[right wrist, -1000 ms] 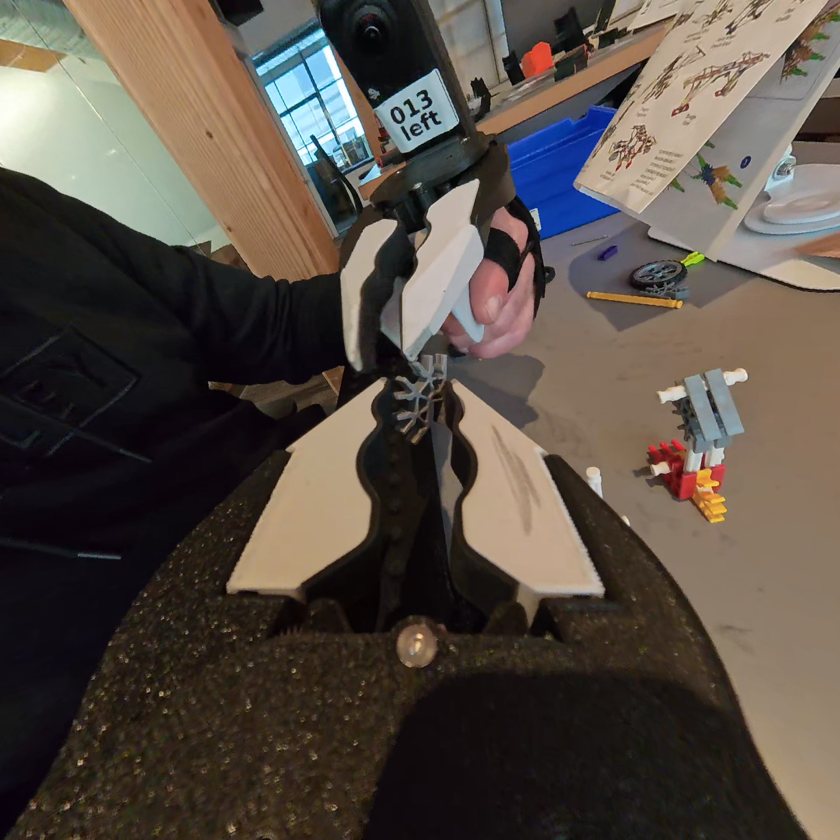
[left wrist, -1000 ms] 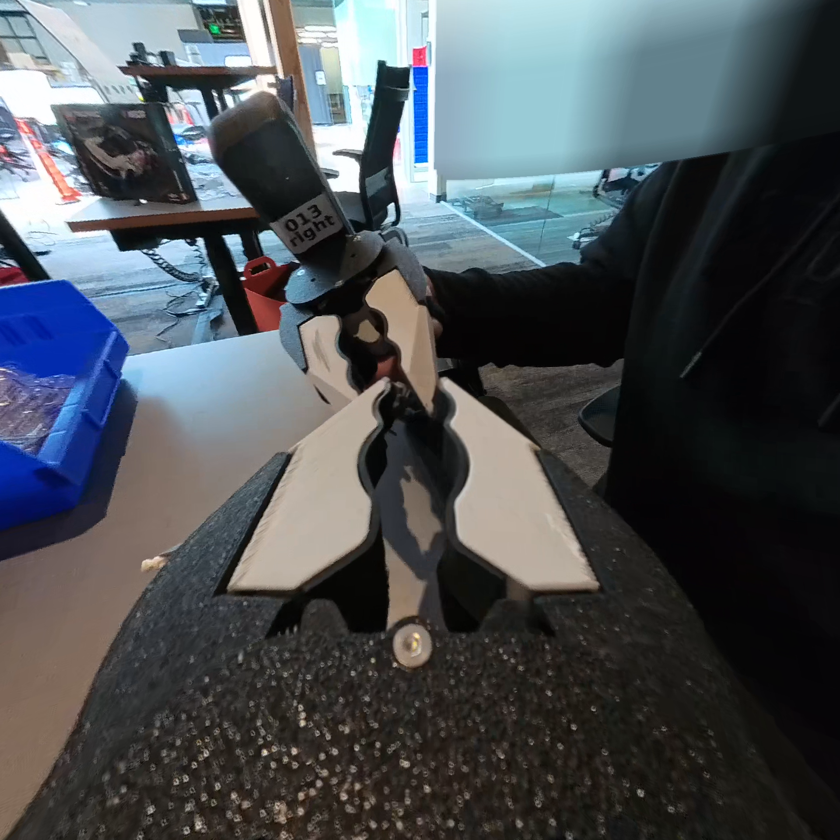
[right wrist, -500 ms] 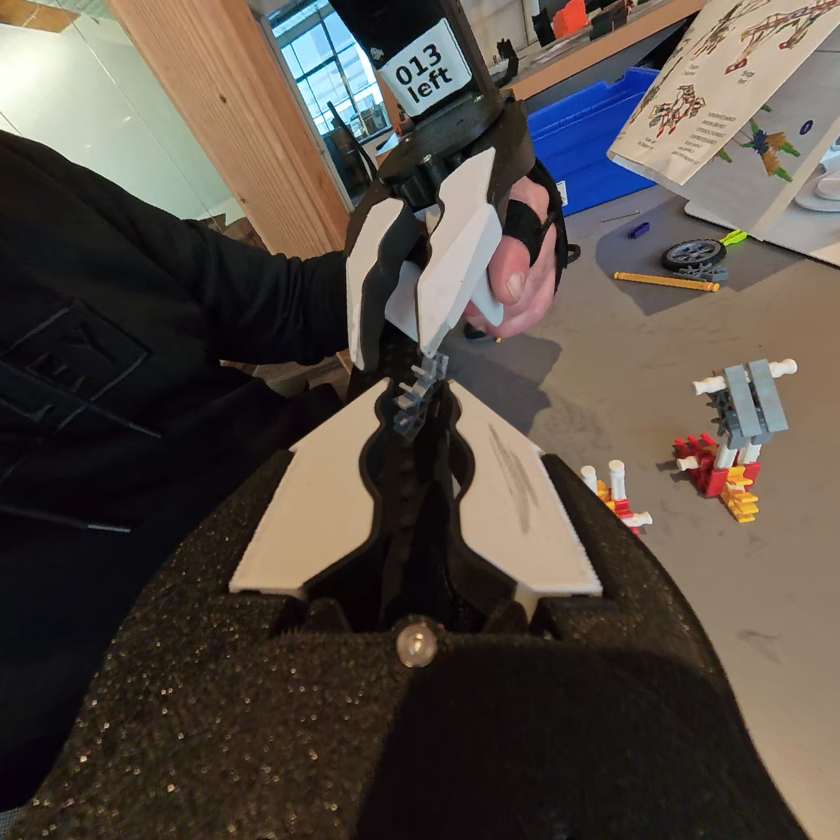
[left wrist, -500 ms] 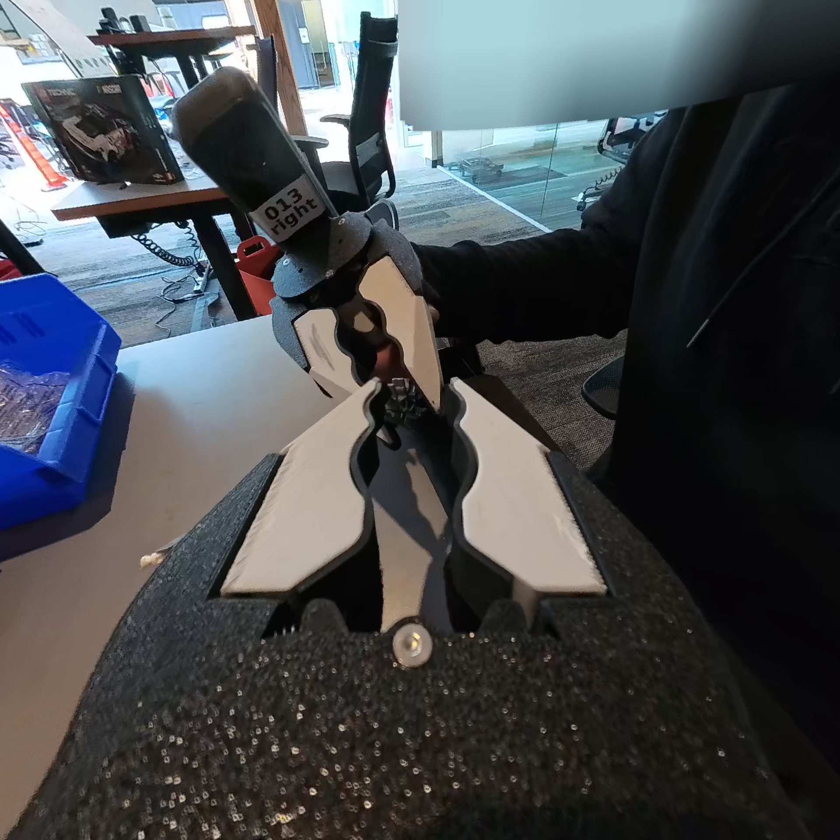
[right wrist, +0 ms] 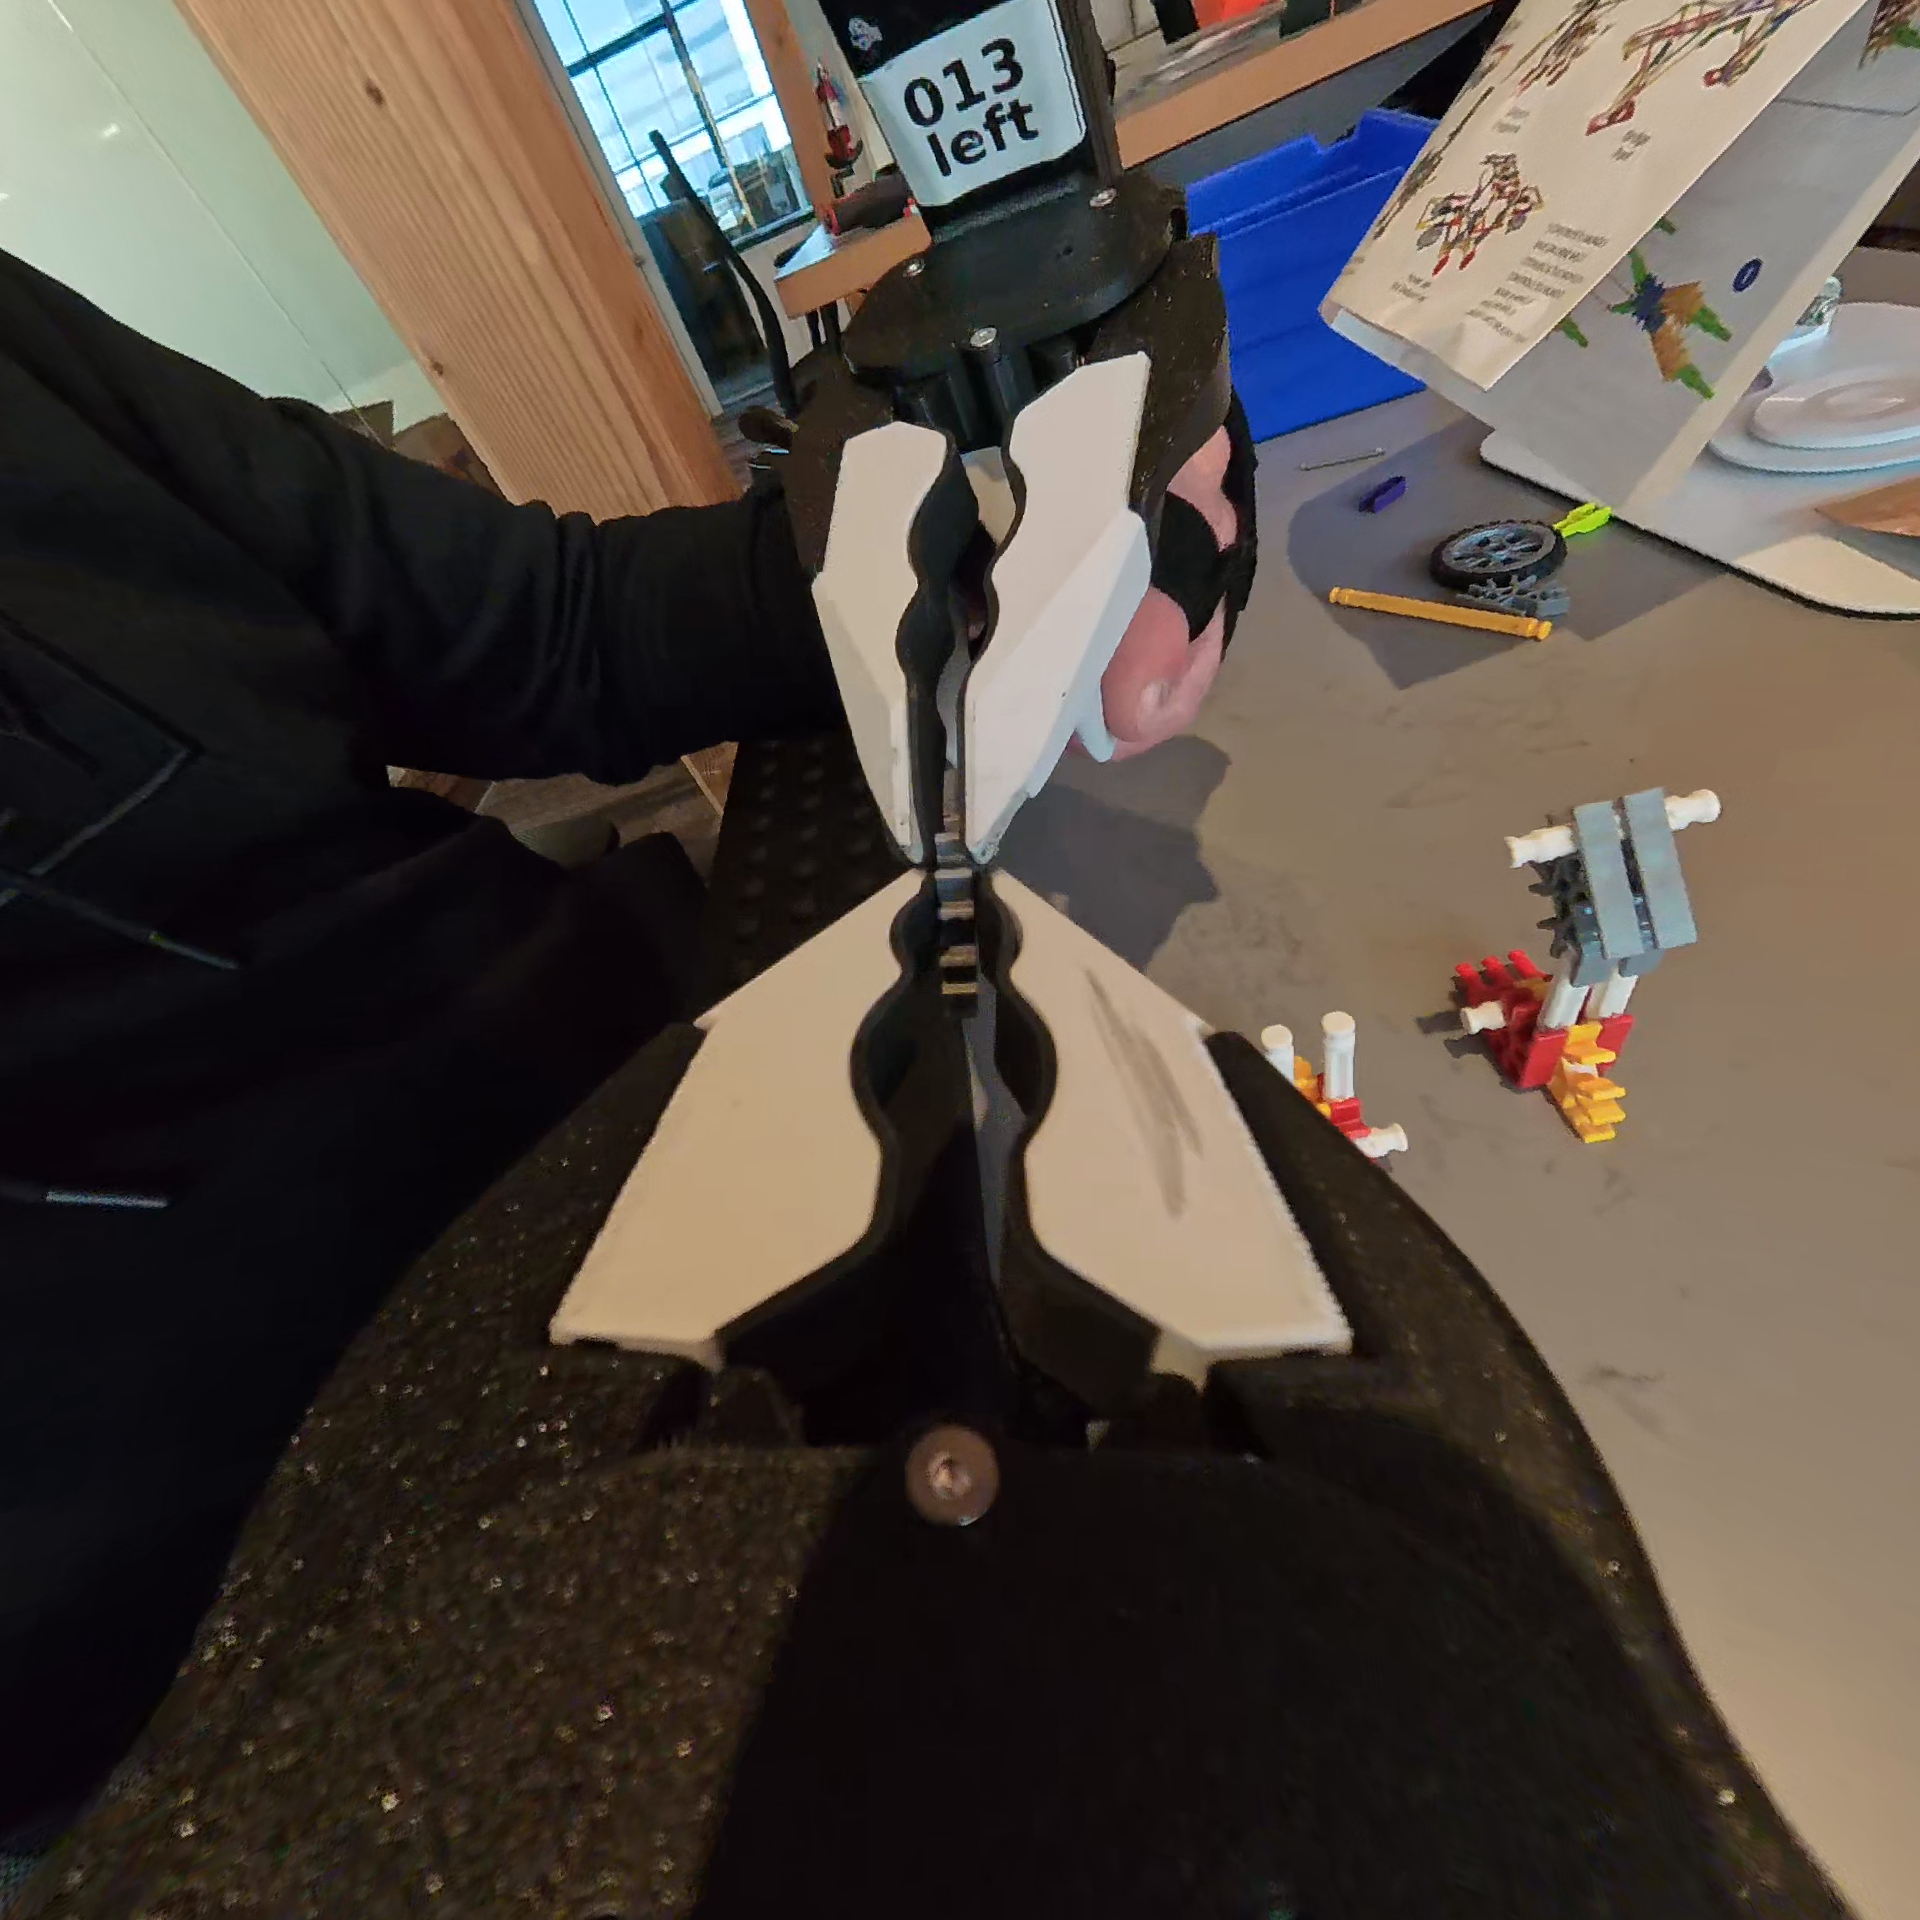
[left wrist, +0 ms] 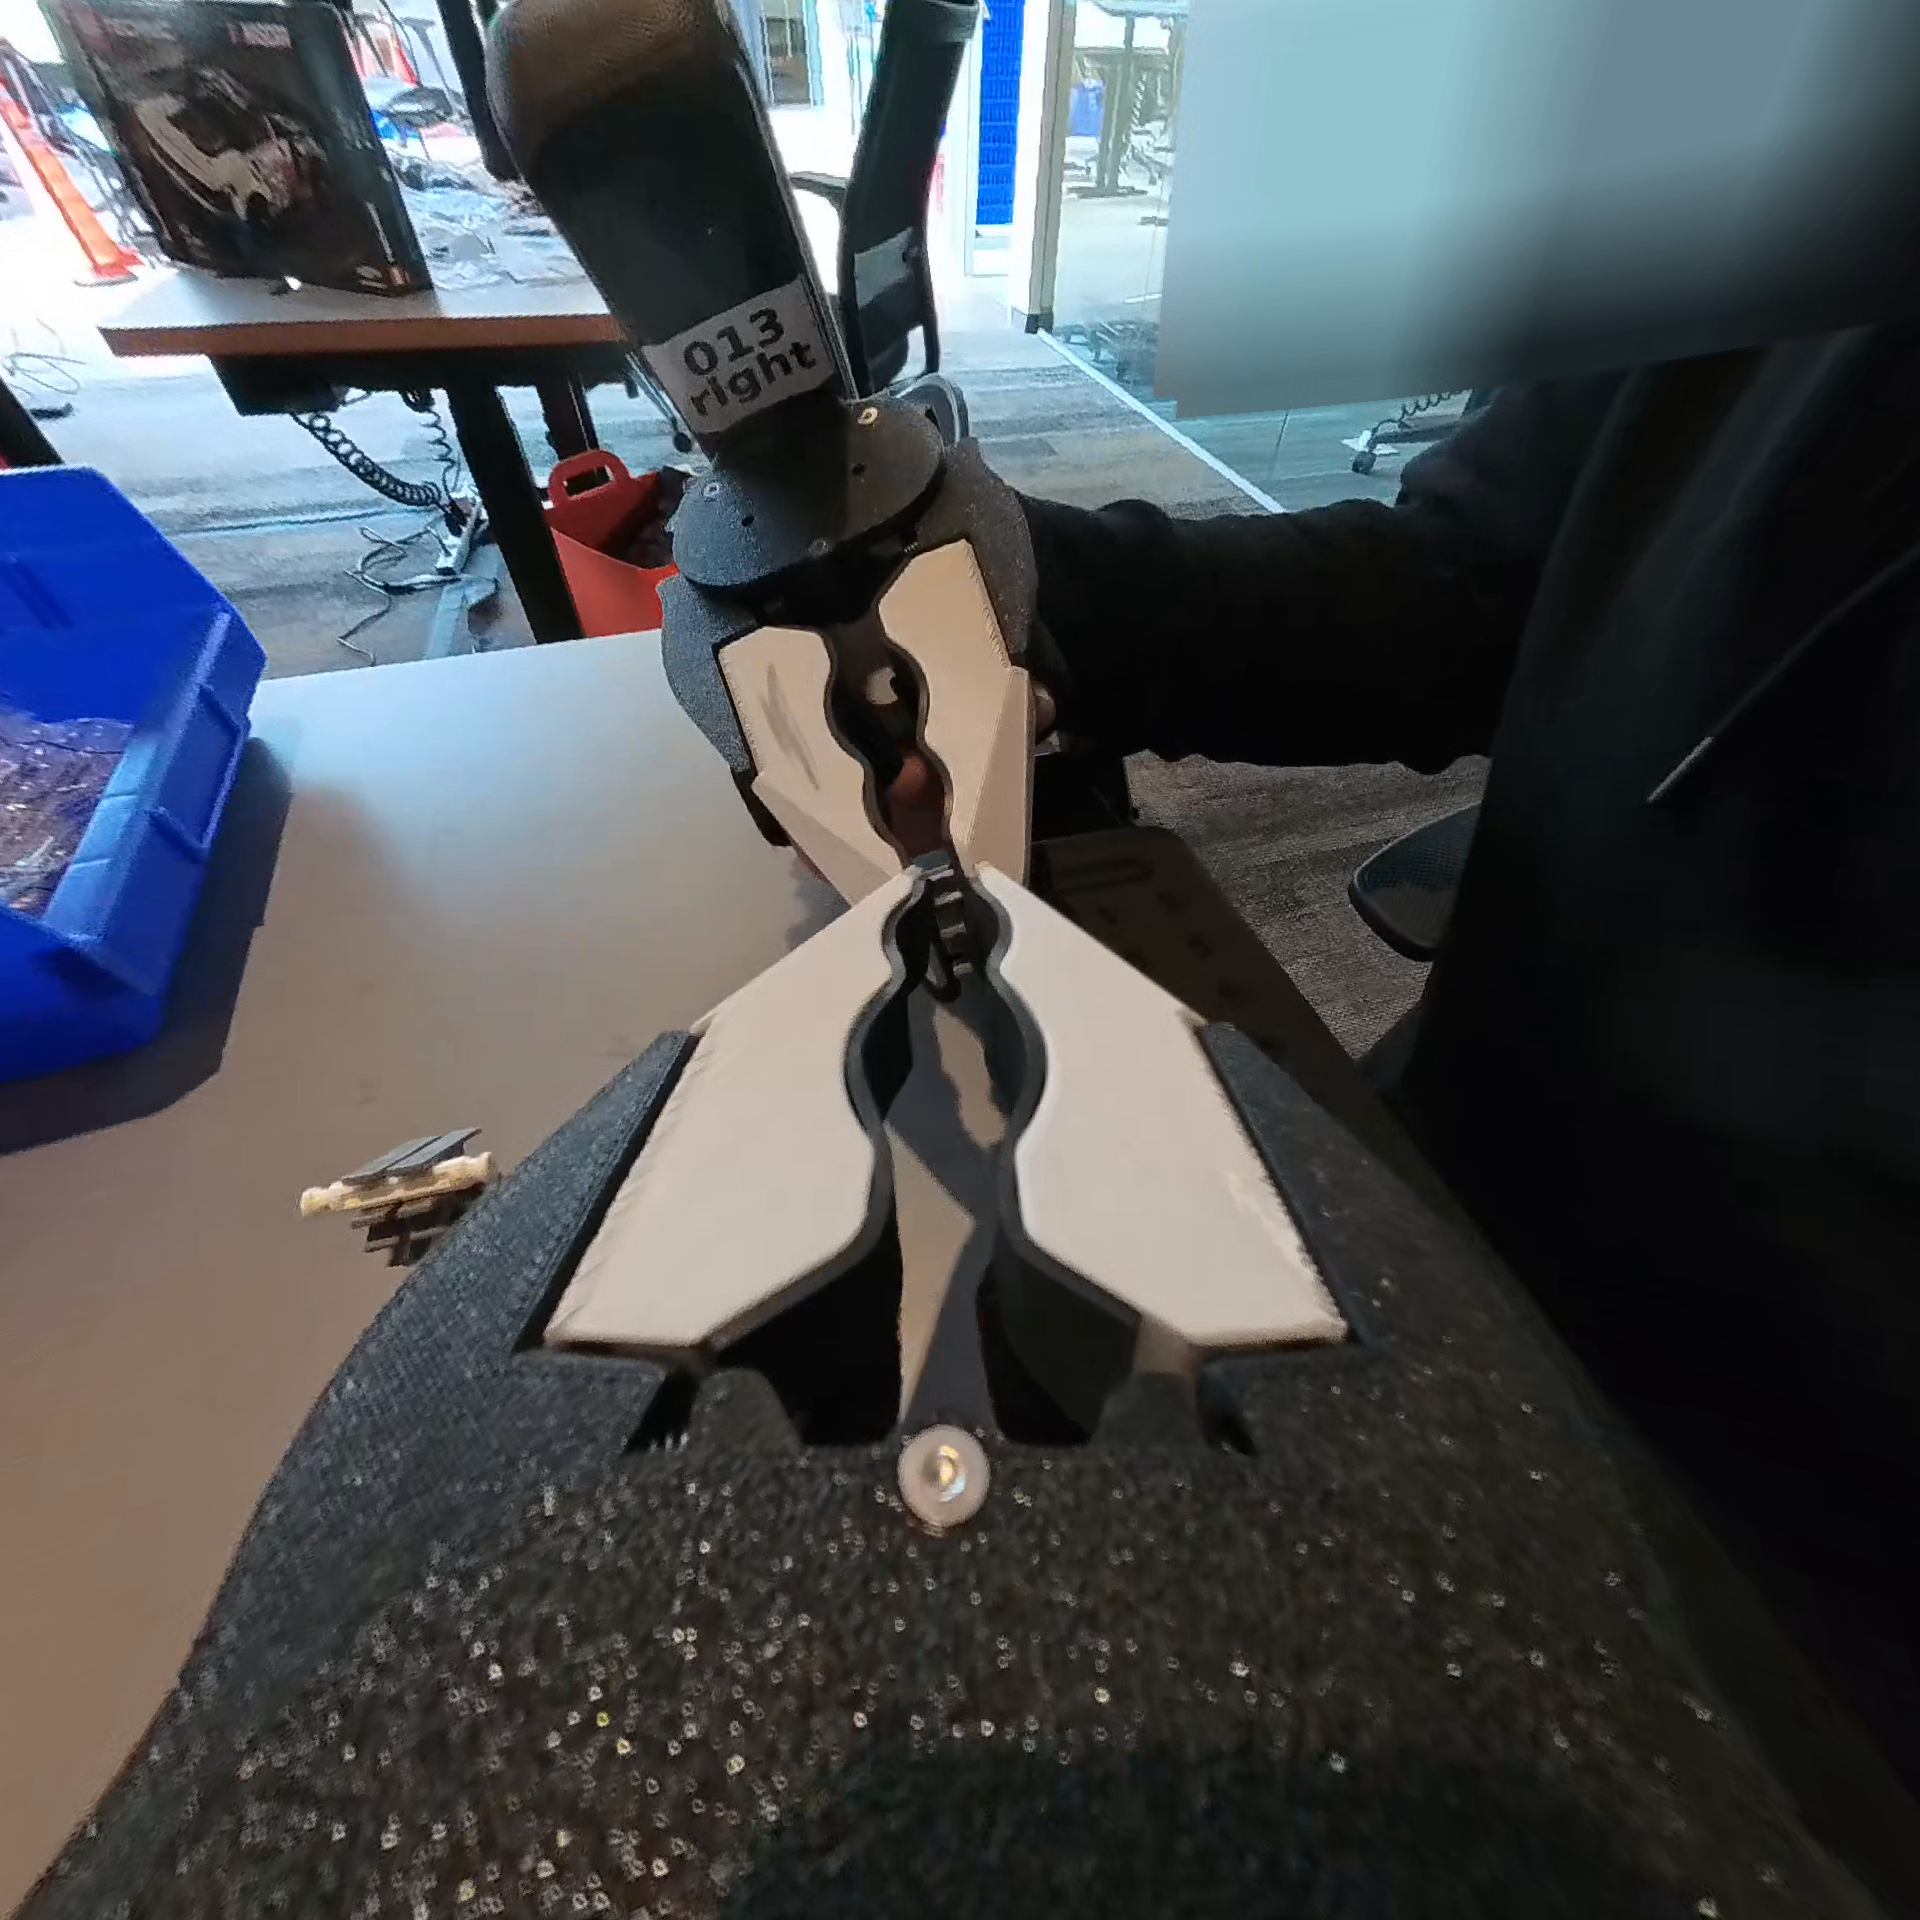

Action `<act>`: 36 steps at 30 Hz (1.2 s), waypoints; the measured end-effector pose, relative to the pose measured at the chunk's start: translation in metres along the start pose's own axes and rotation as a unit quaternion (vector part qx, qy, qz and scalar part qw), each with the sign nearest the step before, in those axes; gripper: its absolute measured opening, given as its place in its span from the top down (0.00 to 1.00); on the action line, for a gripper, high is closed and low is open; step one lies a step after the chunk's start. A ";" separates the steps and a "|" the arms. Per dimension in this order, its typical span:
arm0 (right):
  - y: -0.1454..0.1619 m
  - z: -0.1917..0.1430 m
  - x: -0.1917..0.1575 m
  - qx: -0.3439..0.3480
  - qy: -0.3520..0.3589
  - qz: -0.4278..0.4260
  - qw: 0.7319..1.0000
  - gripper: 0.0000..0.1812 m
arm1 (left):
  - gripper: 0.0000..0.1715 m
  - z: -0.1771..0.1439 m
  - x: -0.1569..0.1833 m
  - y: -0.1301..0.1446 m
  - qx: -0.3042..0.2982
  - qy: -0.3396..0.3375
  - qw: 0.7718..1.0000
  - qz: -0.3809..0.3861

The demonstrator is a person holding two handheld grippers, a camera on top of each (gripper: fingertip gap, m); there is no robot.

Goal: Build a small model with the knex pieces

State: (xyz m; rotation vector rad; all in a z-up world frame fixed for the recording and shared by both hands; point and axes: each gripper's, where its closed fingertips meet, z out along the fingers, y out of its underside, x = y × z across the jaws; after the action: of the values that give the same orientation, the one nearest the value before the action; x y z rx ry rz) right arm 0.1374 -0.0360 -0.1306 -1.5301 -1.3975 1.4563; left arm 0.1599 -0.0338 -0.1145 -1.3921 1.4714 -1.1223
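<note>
My left gripper (left wrist: 943,883) and my right gripper (right wrist: 956,883) meet tip to tip above the near edge of the grey table (right wrist: 1558,1351). A grey toothed connector piece (right wrist: 956,935) sits edge-on between the right fingers, and its far end reaches into the tips of the left gripper (right wrist: 940,831). In the left wrist view a dark toothed piece (left wrist: 943,925) sits between the left fingers, against the tips of the right gripper (left wrist: 920,862). Both grippers are shut on it. I cannot tell whether it is one piece or two joined.
A small build of grey, white, red and yellow pieces (right wrist: 1590,935) stands on the table, and a smaller one (right wrist: 1330,1081) is nearer. Farther back lie a wheel (right wrist: 1496,556), a yellow rod (right wrist: 1439,611), a propped instruction sheet (right wrist: 1610,156) and a blue bin (left wrist: 104,779). My right gripper's tips are some 30 centimeters from the wheel (right wrist: 1496,556).
The two grippers have turned into line, tip to tip. The connector has turned from face-on to edge-on in the right wrist view. Both stay shut.
</note>
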 end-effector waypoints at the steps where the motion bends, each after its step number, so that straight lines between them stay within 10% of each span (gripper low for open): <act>1: 0.000 0.000 0.000 0.000 0.000 -0.003 1.000 0.97 | 0.97 0.000 0.000 0.000 0.002 0.002 1.000 0.000; 18: -0.011 -0.010 0.021 0.033 0.060 -0.004 0.998 0.97 | 0.84 -0.006 -0.019 0.017 -0.035 -0.034 0.998 -0.047; 36: 0.002 -0.005 0.027 -0.010 0.081 -0.019 0.996 0.97 | 0.97 -0.004 -0.022 0.015 -0.027 -0.044 0.998 -0.029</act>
State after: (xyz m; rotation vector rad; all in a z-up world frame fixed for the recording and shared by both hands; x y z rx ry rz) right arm 0.1389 -0.0104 -0.1396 -1.5879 -1.3413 1.2678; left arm 0.1532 -0.0115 -0.1284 -1.5114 1.4157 -1.0500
